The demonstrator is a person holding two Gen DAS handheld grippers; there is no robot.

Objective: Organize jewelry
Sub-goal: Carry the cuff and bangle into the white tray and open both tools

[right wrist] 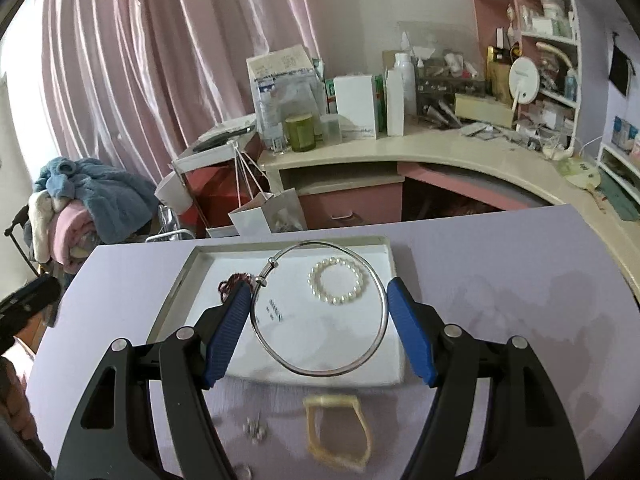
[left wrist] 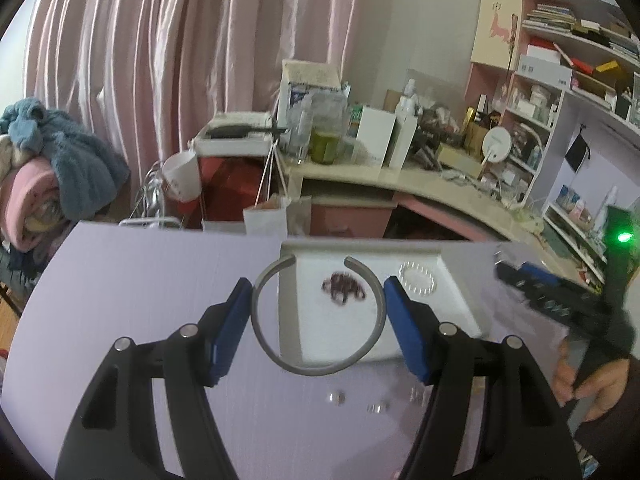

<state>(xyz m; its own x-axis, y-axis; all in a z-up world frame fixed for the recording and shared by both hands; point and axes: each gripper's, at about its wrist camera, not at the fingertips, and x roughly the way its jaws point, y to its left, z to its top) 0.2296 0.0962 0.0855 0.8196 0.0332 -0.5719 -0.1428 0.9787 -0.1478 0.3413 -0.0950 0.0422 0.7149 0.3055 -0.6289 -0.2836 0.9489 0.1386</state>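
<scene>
My left gripper [left wrist: 319, 300] is shut on a grey open cuff bangle [left wrist: 316, 372], which hangs above the near left corner of a white tray [left wrist: 360, 246]. A dark red beaded bracelet [left wrist: 343, 287] and a pearl bracelet [left wrist: 416, 278] lie in the tray. My right gripper [right wrist: 320, 304] is shut on a thin silver bangle [right wrist: 320, 372] and holds it over the tray [right wrist: 176, 284]. Under it lie the pearl bracelet [right wrist: 338, 282] and the dark red bracelet [right wrist: 232, 280], which the left finger partly hides. A yellowish bangle [right wrist: 336, 436] and small earrings [right wrist: 256, 428] lie on the table in front of the tray.
The tray rests on a lilac table [left wrist: 140, 280]. Small earrings [left wrist: 336, 398] lie near its front. A hand [left wrist: 588, 384] holds the right gripper at the right. Behind the table are a cluttered curved desk [right wrist: 460, 148], a paper bag [right wrist: 264, 212], a clothes pile [right wrist: 80, 208] and shelves [left wrist: 560, 92].
</scene>
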